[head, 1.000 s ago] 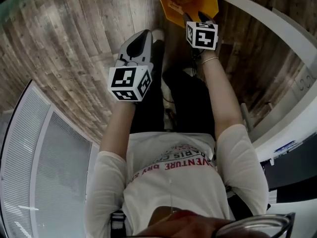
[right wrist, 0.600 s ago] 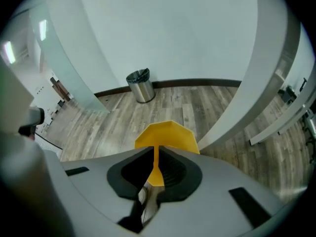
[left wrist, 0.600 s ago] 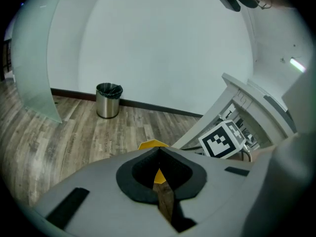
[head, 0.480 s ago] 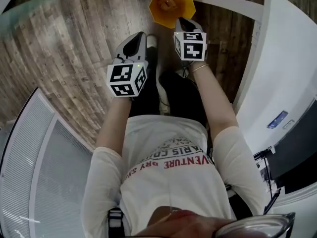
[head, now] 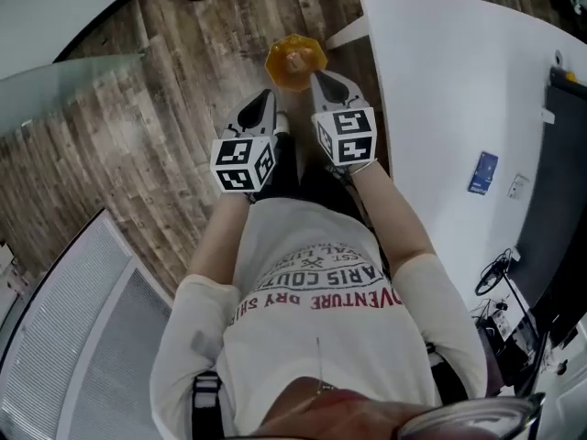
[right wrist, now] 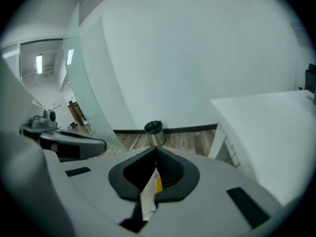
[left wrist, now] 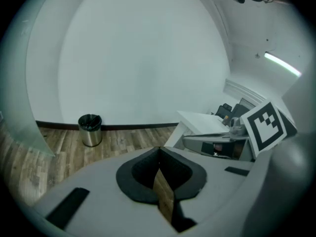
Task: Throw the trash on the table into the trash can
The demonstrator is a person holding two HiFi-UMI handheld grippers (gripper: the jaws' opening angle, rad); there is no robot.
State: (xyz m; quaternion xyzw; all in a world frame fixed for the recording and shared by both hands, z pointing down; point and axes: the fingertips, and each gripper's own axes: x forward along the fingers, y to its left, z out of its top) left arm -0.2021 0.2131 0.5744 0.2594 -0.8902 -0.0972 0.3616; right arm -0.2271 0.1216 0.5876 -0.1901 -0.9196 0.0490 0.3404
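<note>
An orange trash can (head: pixel 295 62) stands on the wood floor beside the corner of the white table (head: pixel 449 108), with a pale bit of trash lying inside it. My right gripper (head: pixel 317 77) hovers just in front of the can's rim with its jaws shut. In the right gripper view (right wrist: pixel 157 150) the pads meet, and only a thin white and yellow sliver shows in the slit below them. My left gripper (head: pixel 267 98) hangs beside it to the left, also shut, and nothing is between its pads (left wrist: pixel 159 150).
A steel waste bin (left wrist: pixel 90 130) stands by the curved white wall, and it also shows in the right gripper view (right wrist: pixel 154 132). A glass partition (head: pixel 73 90) rises at the left. A blue card (head: pixel 482 172) lies on the table, with a dark monitor (head: pixel 559 181) at its right edge.
Both grippers have drawn back from over the orange can, which now looks smaller and farther off. The view has swung, so more of the white table shows at the right.
</note>
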